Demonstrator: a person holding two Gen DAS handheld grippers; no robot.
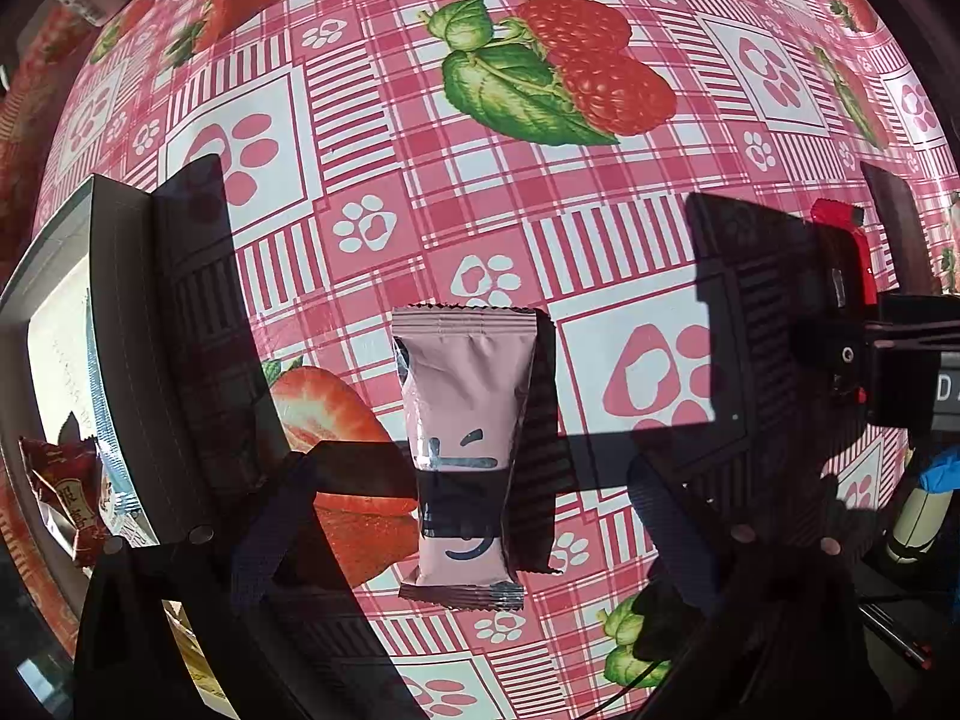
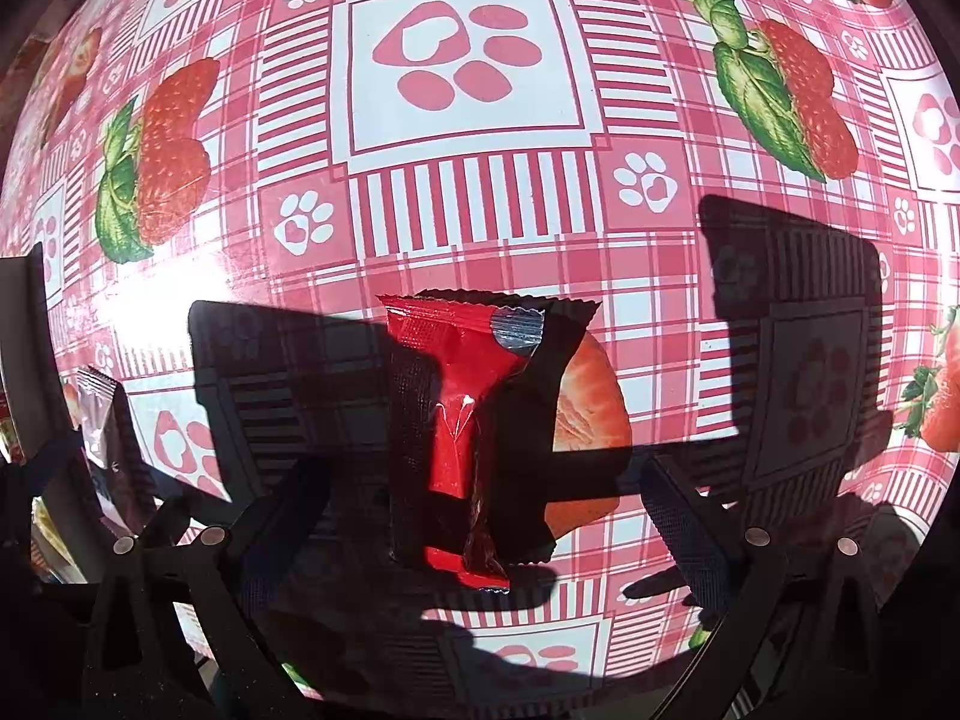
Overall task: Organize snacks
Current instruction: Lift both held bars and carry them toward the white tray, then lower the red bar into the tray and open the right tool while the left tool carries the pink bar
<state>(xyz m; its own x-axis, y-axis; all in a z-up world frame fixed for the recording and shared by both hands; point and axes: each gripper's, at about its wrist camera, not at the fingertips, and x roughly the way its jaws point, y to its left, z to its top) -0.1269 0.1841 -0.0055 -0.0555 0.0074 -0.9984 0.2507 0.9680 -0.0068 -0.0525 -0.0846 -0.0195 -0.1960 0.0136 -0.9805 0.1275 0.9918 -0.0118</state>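
Hovering straight over the counter (image 1: 540, 192), the left hand-held gripper (image 1: 468, 504) has its jaws spread wide, a pink snack packet (image 1: 465, 444) lying flat between them, untouched. That straddle looks like alignment for a pinch across the narrow width. The right hand-held gripper (image 2: 480, 504) is likewise spread around a red snack packet (image 2: 462, 438). A box (image 1: 114, 324) holding other snacks sits beyond the left finger, toward the counter's left edge, probably the destination.
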